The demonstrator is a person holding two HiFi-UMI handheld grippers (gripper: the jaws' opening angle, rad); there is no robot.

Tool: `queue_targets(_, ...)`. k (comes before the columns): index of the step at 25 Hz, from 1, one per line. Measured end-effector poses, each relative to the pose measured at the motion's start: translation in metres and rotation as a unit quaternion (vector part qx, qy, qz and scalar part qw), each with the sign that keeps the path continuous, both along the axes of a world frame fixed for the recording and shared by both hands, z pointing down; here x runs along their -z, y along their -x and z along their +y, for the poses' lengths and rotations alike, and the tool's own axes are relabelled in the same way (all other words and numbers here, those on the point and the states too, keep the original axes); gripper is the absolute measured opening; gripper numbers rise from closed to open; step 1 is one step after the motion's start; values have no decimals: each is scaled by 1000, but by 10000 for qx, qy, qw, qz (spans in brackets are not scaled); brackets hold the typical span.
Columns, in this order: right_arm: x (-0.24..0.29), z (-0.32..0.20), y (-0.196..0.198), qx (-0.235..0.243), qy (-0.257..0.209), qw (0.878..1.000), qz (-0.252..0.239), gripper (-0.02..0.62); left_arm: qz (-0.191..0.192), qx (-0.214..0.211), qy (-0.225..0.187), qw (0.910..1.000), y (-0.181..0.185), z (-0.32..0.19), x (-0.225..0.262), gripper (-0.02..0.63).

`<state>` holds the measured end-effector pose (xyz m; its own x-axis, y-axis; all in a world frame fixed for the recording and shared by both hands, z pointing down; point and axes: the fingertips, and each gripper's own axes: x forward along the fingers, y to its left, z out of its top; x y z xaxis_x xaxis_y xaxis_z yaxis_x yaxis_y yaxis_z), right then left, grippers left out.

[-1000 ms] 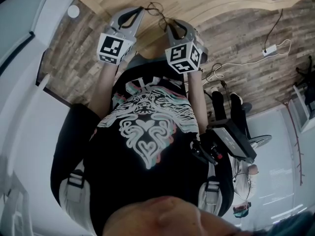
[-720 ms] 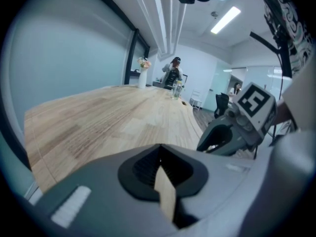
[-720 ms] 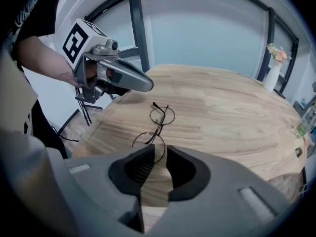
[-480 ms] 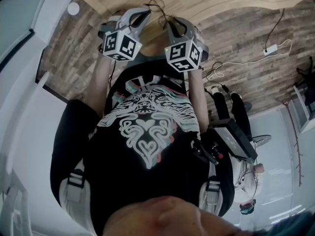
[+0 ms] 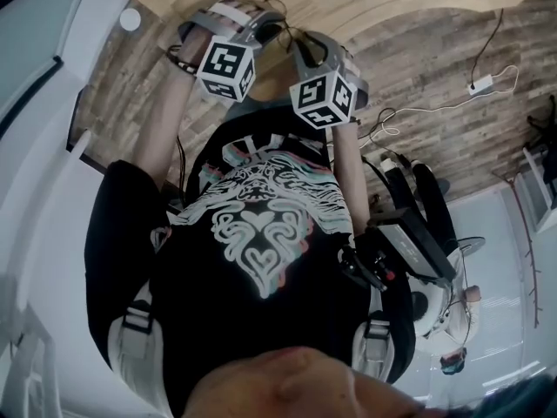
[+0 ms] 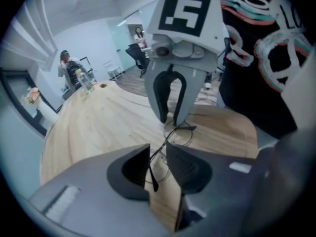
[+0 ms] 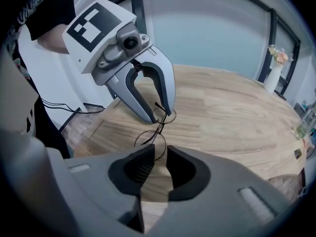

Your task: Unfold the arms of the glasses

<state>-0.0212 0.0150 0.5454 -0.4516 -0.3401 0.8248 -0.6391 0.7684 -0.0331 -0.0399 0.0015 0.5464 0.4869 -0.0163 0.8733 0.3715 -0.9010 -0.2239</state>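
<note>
Thin round wire glasses (image 7: 160, 127) hang low over the light wooden table (image 7: 222, 112), between my two grippers, which face each other. My right gripper (image 7: 158, 157) is shut on one end of the frame; the left gripper view shows its tips (image 6: 172, 123) pinched together above one lens (image 6: 178, 135). My left gripper (image 6: 158, 164) is opening. A glasses arm with a dark tip (image 6: 153, 182) runs through the gap and the pads do not press it. The head view shows both grippers close together, left (image 5: 274, 26) and right (image 5: 298, 42), at the table's near edge.
Bottles (image 6: 85, 80) stand at the far end of the table and a vase of flowers (image 7: 274, 68) near its edge. A person (image 6: 66, 65) stands beyond the table. A white cable and adapter (image 5: 477, 88) lie on the wood floor.
My left gripper has rolled over, so its marker cube now shows another face, and it has moved up the picture and towards the right gripper. The right gripper has stayed put.
</note>
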Motion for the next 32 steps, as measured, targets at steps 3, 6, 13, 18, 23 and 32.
queue_targets(3,-2,1,0,80,10,10000,55,77,-397,-460,-59,9981,1,4,-10,64)
queue_targets(6,-2,2,2,115,15,9999,57,77,-563,-759,-127,9954,-2,6,-16,64)
queue_targets(13,-2,2,3,194,-45,9997,132,77,-860,-1157,-182,9894,-9,3,-17,54)
queue_targets(18,-4,2,0,150,-64,9997,162,77,-1053,-1569,-295,9815,-16,6,-20,41)
queue_targets(23,-5,0,-6,75,-72,9997,198,77,-968,-1485,-149,9841,-14,8,-20,28)
queue_targets(32,-2,-7,-15,-36,-125,9995,279,77,-871,-1405,18,9862,-12,11,-20,2)
